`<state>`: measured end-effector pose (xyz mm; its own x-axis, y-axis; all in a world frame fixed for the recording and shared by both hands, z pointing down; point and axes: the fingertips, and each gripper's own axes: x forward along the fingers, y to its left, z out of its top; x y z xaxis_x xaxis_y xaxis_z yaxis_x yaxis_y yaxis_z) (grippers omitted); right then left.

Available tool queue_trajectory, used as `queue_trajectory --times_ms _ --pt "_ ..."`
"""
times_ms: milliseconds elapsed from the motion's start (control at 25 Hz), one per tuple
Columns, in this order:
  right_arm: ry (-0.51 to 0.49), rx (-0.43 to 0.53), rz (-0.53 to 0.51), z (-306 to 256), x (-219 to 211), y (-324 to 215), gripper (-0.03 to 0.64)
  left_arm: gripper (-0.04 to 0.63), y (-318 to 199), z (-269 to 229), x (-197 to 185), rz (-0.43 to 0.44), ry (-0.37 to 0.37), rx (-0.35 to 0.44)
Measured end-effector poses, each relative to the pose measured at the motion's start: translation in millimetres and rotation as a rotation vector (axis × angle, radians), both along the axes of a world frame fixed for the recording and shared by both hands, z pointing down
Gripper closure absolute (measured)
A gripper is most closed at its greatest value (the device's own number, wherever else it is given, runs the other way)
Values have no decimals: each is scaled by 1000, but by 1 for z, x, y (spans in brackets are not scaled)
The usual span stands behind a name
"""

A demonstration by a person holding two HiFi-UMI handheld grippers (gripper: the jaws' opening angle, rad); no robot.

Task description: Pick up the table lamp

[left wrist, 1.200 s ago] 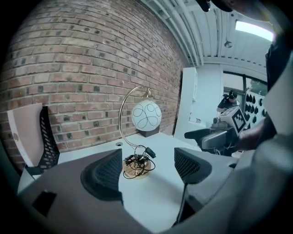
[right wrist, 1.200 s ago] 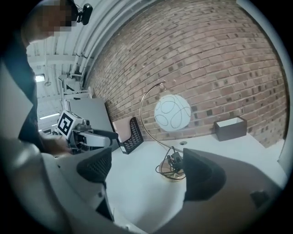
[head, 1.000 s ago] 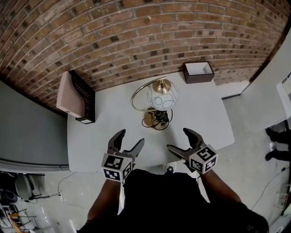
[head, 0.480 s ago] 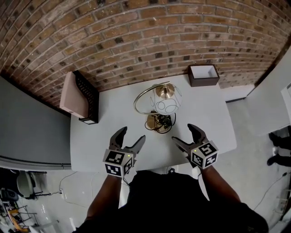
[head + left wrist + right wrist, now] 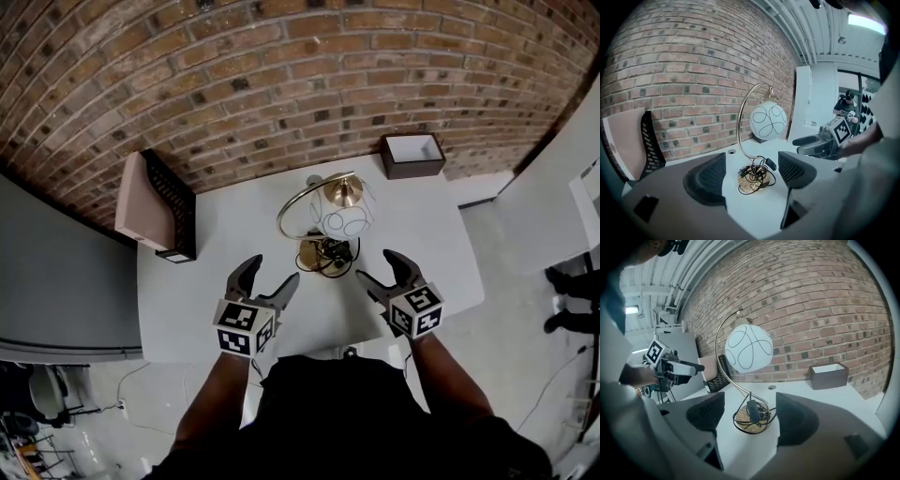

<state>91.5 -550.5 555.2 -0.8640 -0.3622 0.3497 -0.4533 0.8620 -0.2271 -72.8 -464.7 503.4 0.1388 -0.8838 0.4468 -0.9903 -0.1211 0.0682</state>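
The table lamp stands on the white table [image 5: 216, 234], with a brass arc arm, a white globe [image 5: 342, 222] with black loops, and a round base [image 5: 314, 253] with black cord coiled on it. My left gripper [image 5: 272, 278] is open, a little short of the base on its left. My right gripper [image 5: 377, 267] is open on the base's right, its jaws closing with nothing between them. The left gripper view has the base [image 5: 752, 180] ahead between the open jaws [image 5: 752, 172] and the globe [image 5: 768, 122] above. In the right gripper view the base [image 5: 751, 420] lies beyond the jaws [image 5: 747, 414].
A brown open box [image 5: 411, 153] sits at the table's far right corner. A black mesh rack with a pink board [image 5: 159, 202] stands at the far left. The brick wall [image 5: 281, 84] runs behind the table. A person [image 5: 846, 105] stands far off in the room.
Both grippers have moved forward over the table toward the lamp base. The right gripper's jaws stand narrower than before.
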Motion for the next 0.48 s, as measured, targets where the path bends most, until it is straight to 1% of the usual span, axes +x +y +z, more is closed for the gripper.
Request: queue_trajectory --times_ms 200,320,480 --pt "43 20 17 10 1 -9 289 253 -7 -3 -4 6 21 18" --pt "61 37 38 17 -1 -21 307 270 -16 -8 -4 25 -2 27" --pt "89 36 51 34 -7 -31 334 293 -26 -10 -3 44 -33 28"
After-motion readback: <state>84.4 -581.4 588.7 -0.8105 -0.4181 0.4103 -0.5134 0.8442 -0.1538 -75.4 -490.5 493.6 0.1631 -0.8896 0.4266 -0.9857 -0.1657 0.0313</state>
